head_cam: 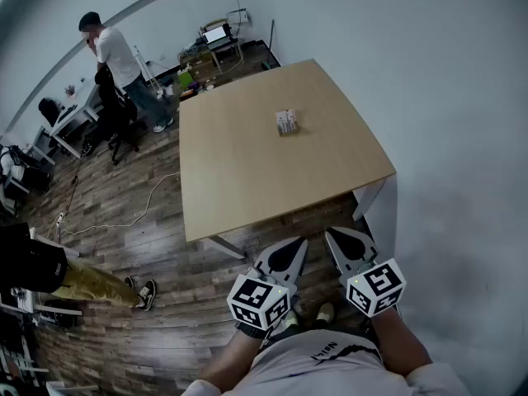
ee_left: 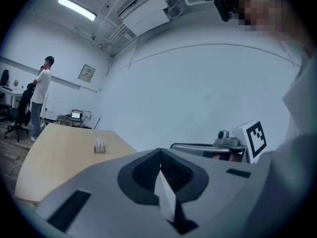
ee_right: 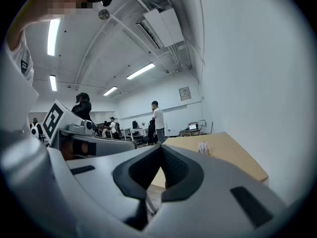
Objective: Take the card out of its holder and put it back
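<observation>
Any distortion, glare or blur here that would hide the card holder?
Head view: heavy fisheye bend, even light, card holder small yet sharp on the table. Left gripper view: ceiling light glares slightly, near jaws soft. Right gripper view: bright light strips, card holder tiny.

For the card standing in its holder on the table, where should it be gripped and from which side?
Probably the upper edge of the card, clear above the holder. Come from above, jaws on its flat faces: it stands upright with its lower part in the holder, so a straight lift should free it.
</observation>
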